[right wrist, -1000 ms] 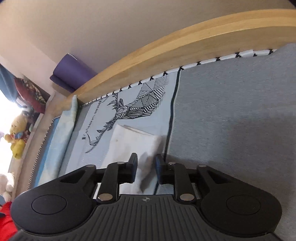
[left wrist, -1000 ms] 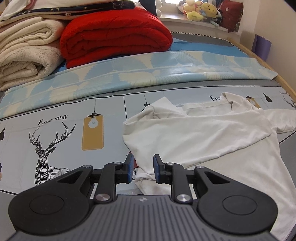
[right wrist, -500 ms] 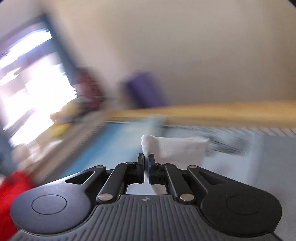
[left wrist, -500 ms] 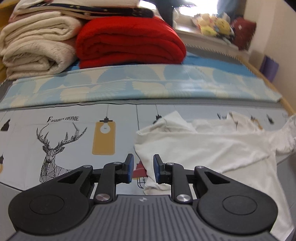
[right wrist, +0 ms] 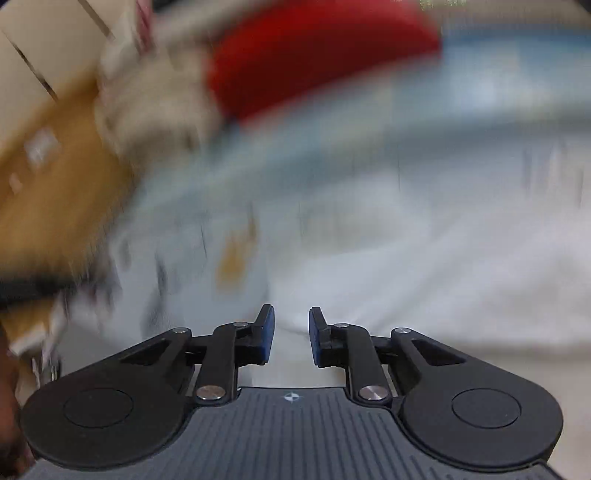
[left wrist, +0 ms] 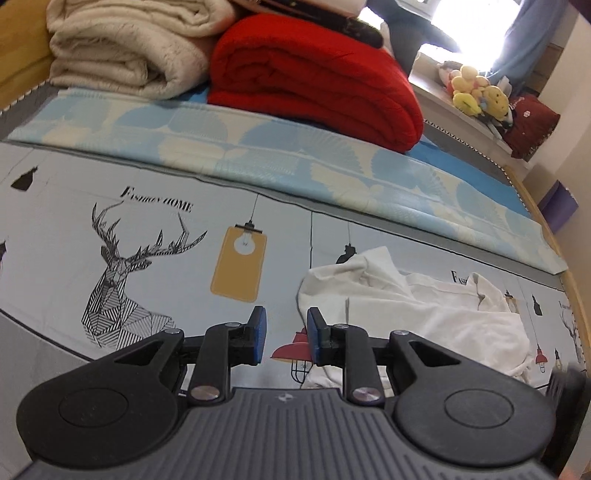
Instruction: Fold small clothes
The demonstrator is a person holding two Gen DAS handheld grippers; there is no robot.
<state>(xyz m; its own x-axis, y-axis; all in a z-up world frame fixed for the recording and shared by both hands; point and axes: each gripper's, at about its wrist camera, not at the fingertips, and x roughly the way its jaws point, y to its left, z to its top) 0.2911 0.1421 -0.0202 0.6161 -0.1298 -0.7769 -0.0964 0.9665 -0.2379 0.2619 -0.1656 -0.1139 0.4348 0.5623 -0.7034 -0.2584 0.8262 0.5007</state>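
right claw [right wrist: 291, 334] let go sleeve, swung left | both claws open, empty | step: sleeve fold | next: left claw [left wrist: 283, 336] pinches white shirt [left wrist: 424, 317] edge

Window [left wrist: 476, 26] glare, right wrist view motion-blurred

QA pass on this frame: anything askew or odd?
The white shirt lies bunched and creased on the printed sheet, not flat. The right wrist view is smeared by motion blur. Both grippers, left and right, have open, empty jaws.
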